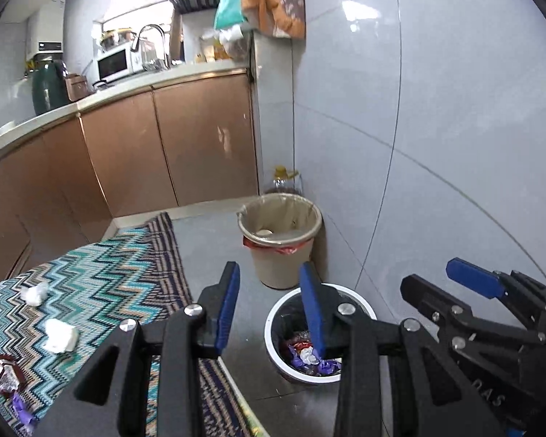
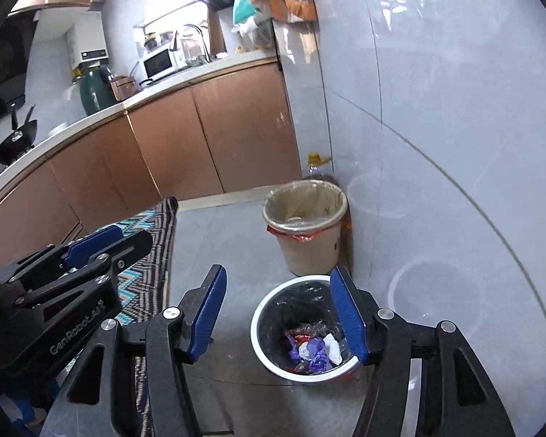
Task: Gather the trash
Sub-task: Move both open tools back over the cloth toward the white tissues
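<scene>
Round white-rimmed bin w/ black liner, crumpled purple foil wrappers seen inside, poss. tissue too, left gripper and right gripper both held apart, empty.

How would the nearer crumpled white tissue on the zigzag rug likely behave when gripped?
The crumpled tissue looks soft and loosely wadded, so it would probably squash between the pads. It is likely very light, and its rough folds suggest little slipping. It seems unlikely to roll on the woven rug.

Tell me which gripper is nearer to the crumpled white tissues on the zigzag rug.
Left. The left gripper hangs empty just right of the rug's tissues; the right gripper is farther right, over the white-rimmed bin.
</scene>
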